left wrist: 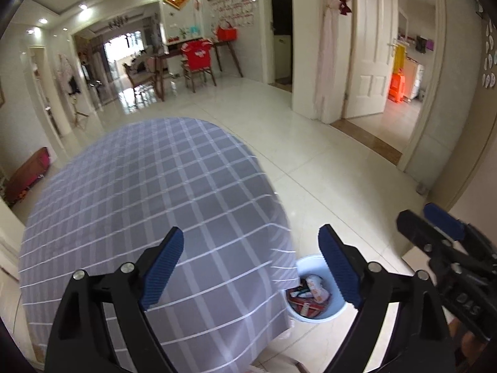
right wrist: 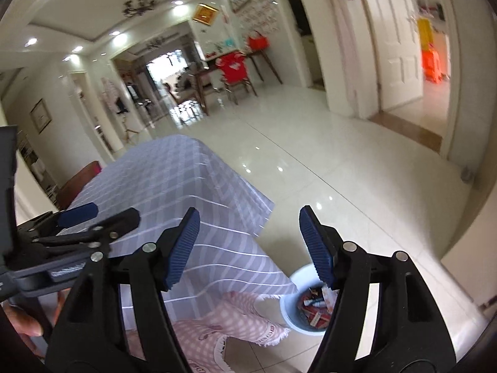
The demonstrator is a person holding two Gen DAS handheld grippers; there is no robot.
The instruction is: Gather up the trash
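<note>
Both the left gripper (left wrist: 251, 267) and right gripper (right wrist: 248, 248) are spread and empty, wrappers fill the bin (left wrist: 313, 292), and the tablecloth (left wrist: 155, 192) shows no trash, so collecting looks nearly finished.

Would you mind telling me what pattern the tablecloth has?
The tablecloth is grey with a grid of white lines, clearest in the left wrist view.

The desk (left wrist: 155, 186) was covered in a grey cloth crossed by a white grid of lines. The bin (left wrist: 337, 309) was pale blue, and red and white wrappers (left wrist: 309, 298) were seen inside it. Both the left gripper (left wrist: 251, 267) and the right gripper (right wrist: 250, 248) were black, with ribbed dark blue pads on the fingers (left wrist: 163, 269). A pink-and-white checked fabric (right wrist: 236, 320) with a frayed edge was shown below the desk. The floor (left wrist: 326, 161) was tiled in glossy cream.
</note>
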